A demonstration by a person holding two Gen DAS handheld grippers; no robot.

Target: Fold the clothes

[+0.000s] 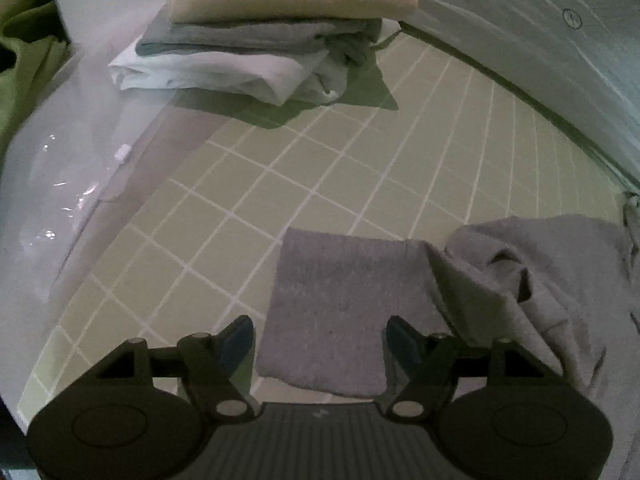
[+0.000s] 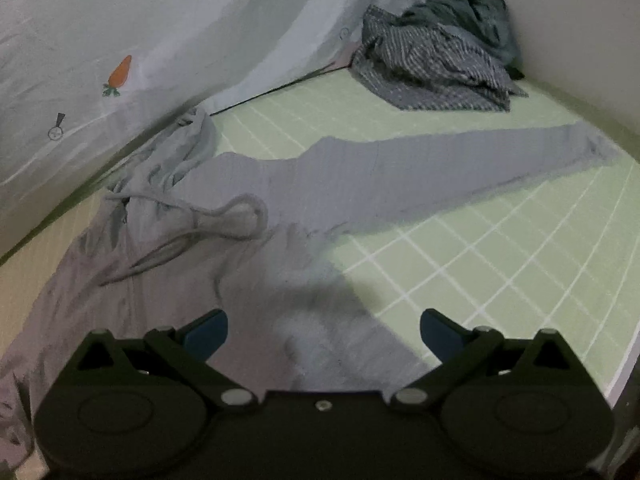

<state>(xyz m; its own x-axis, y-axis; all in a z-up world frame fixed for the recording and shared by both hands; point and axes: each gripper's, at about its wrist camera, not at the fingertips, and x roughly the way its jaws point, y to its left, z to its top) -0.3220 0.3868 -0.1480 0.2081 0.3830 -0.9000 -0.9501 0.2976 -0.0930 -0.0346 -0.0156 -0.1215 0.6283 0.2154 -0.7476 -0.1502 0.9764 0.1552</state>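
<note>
**Grey hooded sweatshirt spread on green grid sheet; both grippers unloaded**

Left wrist view: The left gripper (image 1: 320, 340) hangs over the pale green sheet with a white grid pattern (image 1: 320, 168). Its blue-padded fingers (image 1: 236, 340) stand apart, clamped on nothing. A flat, fleecy sleeve end (image 1: 340, 304) of the grey hooded sweatshirt (image 1: 540, 280) lies below and between them, not touched by the pads. The garment's body lies crumpled to the right. At the far edge sits a stack of folded clothes (image 1: 260, 44): a peach piece on top, grey knits in the middle, a white piece at the bottom. A white fabric drape with small round printed motifs (image 1: 560, 40) borders the sheet; the motifs are too small to read. No readable writing or labels.

Right wrist view: The right gripper (image 2: 324, 332) has its fingers spread wide, holding nothing, over the sweatshirt's torso. One sleeve (image 2: 480, 160) stretches flat to the right; a looped drawcord (image 2: 224, 220) lies on the chest, near the bunched hood. The drape carries an orange carrot print (image 2: 119, 74). A rumpled blue-and-white checked garment heap (image 2: 436, 68) sits in the far corner, well apart.
</note>
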